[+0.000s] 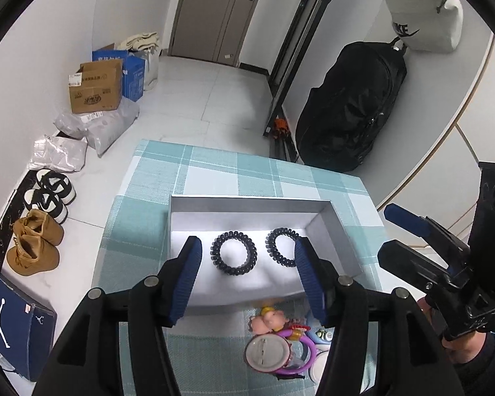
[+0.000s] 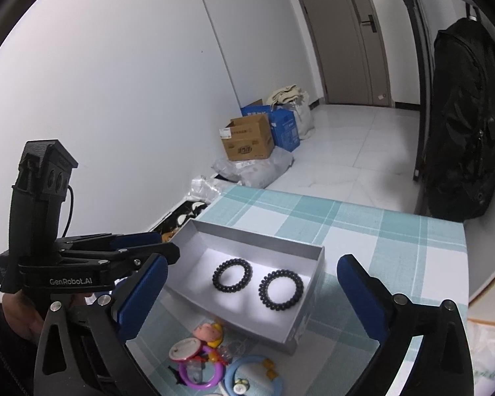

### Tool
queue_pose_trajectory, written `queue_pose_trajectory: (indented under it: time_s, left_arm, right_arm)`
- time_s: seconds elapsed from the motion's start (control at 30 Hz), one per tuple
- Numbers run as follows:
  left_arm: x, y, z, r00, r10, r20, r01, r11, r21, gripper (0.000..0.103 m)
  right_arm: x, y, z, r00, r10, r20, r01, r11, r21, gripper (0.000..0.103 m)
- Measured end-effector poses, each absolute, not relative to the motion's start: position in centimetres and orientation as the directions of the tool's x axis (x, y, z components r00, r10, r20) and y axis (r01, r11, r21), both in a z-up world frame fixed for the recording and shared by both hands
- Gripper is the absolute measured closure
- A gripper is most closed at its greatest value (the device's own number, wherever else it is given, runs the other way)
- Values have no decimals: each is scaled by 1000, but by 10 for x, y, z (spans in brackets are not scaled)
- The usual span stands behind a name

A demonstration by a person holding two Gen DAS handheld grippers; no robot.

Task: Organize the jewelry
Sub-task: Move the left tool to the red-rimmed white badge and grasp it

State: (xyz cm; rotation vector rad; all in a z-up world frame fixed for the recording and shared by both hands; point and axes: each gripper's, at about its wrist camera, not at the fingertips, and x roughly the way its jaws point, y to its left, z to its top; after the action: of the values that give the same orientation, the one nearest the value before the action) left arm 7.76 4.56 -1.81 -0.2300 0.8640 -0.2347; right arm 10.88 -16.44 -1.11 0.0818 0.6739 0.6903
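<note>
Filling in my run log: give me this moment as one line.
left claw: open, empty | right claw: open, empty | two black coil hair ties: side by side in grey box | trinket pile: outside box

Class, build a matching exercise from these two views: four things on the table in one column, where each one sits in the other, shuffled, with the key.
Things
1. two black spiral hair ties
2. white box
3. purple ring
4. checked cloth

Places
A. covering the table
B. side by side inside the box
C. outside the box, in the pile of trinkets by its near wall
D. on the cloth, open-topped

Pairs: 1-B, 2-D, 3-C, 4-A
</note>
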Motion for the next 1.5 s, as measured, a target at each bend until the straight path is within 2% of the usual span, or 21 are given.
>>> queue_pose_trajectory:
  time_s: [0.17,0.37,0.5,0.9,1.23,1.27,1.33,1.37,1.5]
  left_arm:
    - [66,47,-20,635,-298,-713,105,947,-302,39]
    - [51,47,-27,614,-298,-731,101,948,-302,37]
    - [47,44,-36,566,-318,-760,104,943,-317,30]
    - [50,25,-77,375,-363,-853,146,932,-333,30]
    - [51,28,-79,376,-429,-822,161,903,-398,31]
    - [50,27,-79,377,-429,-821,168,903,-395,32]
    - [51,25,-80,376,-429,-822,185,903,-387,49]
    - [51,23,-81,370,-429,-824,194,903,-383,63]
    - [51,21,-81,363,-434,-825,212,900,-380,69]
  right_arm:
    - [102,-166,-11,573,610,-547,-564,778,277,0]
    - [91,-176,-10,581,615,-533,-551,779,300,0]
    - [82,-182,-11,584,610,-535,-542,784,303,0]
    - [60,-190,-20,570,593,-568,-528,795,300,0]
    - [55,-194,-21,569,590,-572,-517,798,310,0]
    - [55,-195,-21,570,590,-572,-516,798,310,0]
    - [55,-195,-20,570,591,-571,-517,798,310,0]
    - [55,-195,-20,571,590,-571,-517,799,309,0]
    - [55,-195,-20,574,588,-570,-515,800,306,0]
